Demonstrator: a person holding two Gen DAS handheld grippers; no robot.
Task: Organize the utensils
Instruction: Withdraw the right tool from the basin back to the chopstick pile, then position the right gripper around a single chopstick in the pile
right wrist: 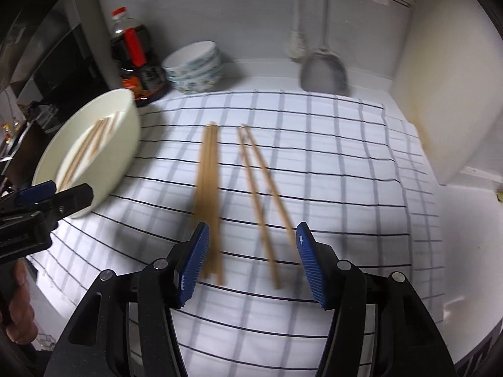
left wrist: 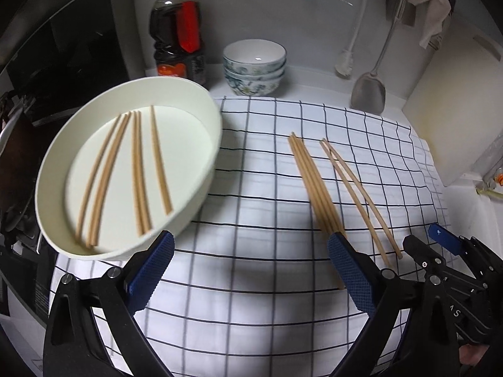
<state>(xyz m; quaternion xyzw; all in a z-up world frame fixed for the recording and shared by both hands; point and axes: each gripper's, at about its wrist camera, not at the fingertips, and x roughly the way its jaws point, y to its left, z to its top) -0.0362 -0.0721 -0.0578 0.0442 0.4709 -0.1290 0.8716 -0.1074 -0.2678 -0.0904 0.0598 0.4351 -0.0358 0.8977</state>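
Observation:
A white oval dish (left wrist: pixel 201 100) (right wrist: pixel 125 116) at the left holds several wooden chopsticks (left wrist: pixel 138 169) (right wrist: pixel 94 141). On the checked cloth (left wrist: pixel 251 194) (right wrist: pixel 330 163) lie a tight bundle of chopsticks (left wrist: pixel 314 185) (right wrist: pixel 207 182) and a loose pair (left wrist: pixel 358 194) (right wrist: pixel 264 194) to its right. My left gripper (left wrist: pixel 251 260) is open and empty above the cloth, between dish and bundle. My right gripper (right wrist: pixel 251 251) is open and empty, its jaws astride the near ends of the bundle and the pair. It also shows in the left wrist view (left wrist: pixel 430 242).
A dark sauce bottle (left wrist: pixel 176 28) (right wrist: pixel 135 53) and stacked patterned bowls (left wrist: pixel 254 66) (right wrist: pixel 195 66) stand at the back. A metal spatula (left wrist: pixel 371 88) (right wrist: pixel 323 69) and a brush (left wrist: pixel 345 62) hang on the wall. A white cutting board (left wrist: pixel 446 103) (right wrist: pixel 446 94) leans at the right.

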